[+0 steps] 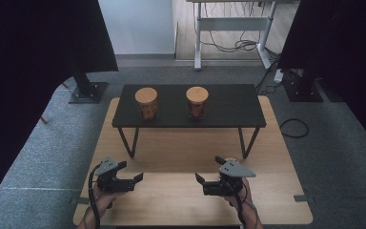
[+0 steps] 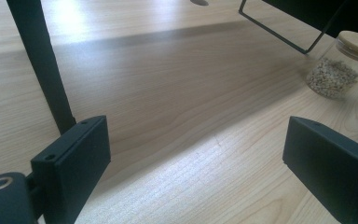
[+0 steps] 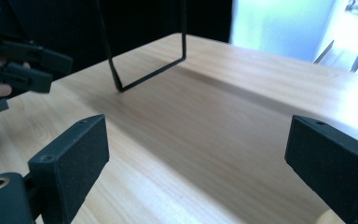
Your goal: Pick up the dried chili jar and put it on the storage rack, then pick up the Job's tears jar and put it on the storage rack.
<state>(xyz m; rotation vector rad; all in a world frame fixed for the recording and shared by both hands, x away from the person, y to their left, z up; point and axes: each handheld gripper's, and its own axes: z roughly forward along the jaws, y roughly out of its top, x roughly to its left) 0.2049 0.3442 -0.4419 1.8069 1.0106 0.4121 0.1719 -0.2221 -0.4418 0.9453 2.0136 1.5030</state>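
Observation:
Two glass jars with round wooden lids stand on a low black stand (image 1: 228,107): the left jar (image 1: 146,103) and the right jar (image 1: 197,102). A third jar (image 2: 338,65), holding pale grains, stands on the wooden table by the stand's right leg. My left gripper (image 1: 131,171) hovers over the table's near left with its jaws wide apart and nothing between them (image 2: 196,163). My right gripper (image 1: 208,170) faces it from the near right, also open and empty (image 3: 196,163). The left gripper (image 3: 28,70) also appears in the right gripper view, at far left.
The stand's thin black wire legs (image 1: 126,142) (image 1: 248,142) rest on the light wooden table (image 1: 171,200). One leg (image 2: 44,65) is close to my left jaw. Grey carpet, dark curtains and a white desk frame (image 1: 198,38) surround the table.

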